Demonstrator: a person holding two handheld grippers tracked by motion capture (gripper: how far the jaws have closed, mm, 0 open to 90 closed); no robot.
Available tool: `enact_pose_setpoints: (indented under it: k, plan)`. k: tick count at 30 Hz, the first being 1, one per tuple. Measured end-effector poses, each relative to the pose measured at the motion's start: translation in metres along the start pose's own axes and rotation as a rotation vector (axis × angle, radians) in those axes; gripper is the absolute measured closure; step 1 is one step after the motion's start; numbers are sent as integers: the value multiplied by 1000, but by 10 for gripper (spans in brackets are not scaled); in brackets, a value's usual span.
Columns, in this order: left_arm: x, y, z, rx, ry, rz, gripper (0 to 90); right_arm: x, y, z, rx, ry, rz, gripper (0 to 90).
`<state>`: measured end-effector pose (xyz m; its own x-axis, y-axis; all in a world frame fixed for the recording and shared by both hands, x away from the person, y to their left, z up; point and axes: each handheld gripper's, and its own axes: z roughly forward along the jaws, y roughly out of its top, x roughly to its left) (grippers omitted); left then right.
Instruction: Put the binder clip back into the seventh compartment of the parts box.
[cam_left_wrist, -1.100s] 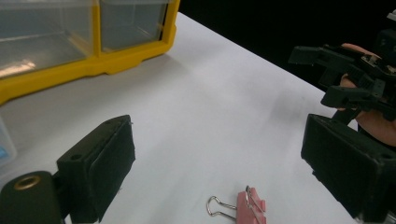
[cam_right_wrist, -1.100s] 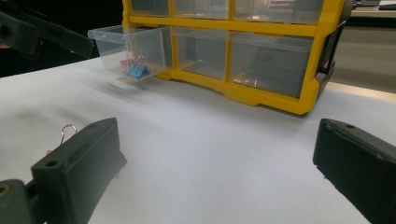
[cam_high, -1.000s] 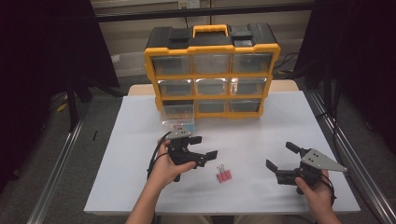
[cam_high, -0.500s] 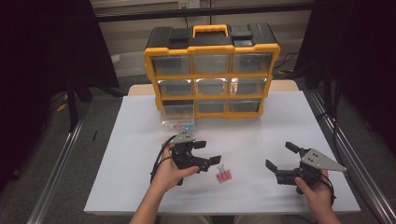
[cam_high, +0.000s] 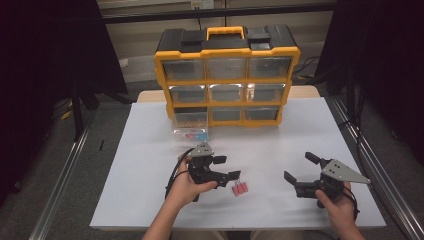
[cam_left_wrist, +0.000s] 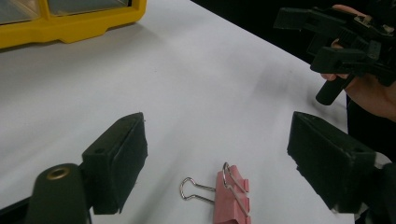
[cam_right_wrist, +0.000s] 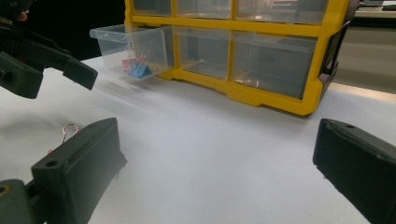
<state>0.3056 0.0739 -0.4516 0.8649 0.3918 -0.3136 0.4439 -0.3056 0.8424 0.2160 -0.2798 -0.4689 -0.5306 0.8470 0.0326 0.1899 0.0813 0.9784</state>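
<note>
Yellow organizer — one drawer out

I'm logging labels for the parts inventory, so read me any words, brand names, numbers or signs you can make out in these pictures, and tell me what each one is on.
No readable text in any view.
Yellow organizer: no brand or label can be made out on its frame, black lid or clear drawers.
Pink binder clip: plain, no print.
Left tongs and right tongs: no markings visible.
White table cover: blank.
</note>
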Motion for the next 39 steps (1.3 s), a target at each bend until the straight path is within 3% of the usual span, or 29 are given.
enact_pose_setpoints:
  k: [10,19,26,39]
  plan:
    - [5,-6,2,26,-12,-12,358,1,0,1,1,-1,-1,9]
    - [1,-10,9,69,-17,13,440,1,0,1,-1,1,-1,9]
    - [2,-12,12,93,-40,23,563,0,0,1,0,3,-1,9]
    - [0,-13,16,100,-64,37,646,0,0,1,-2,1,-1,9]
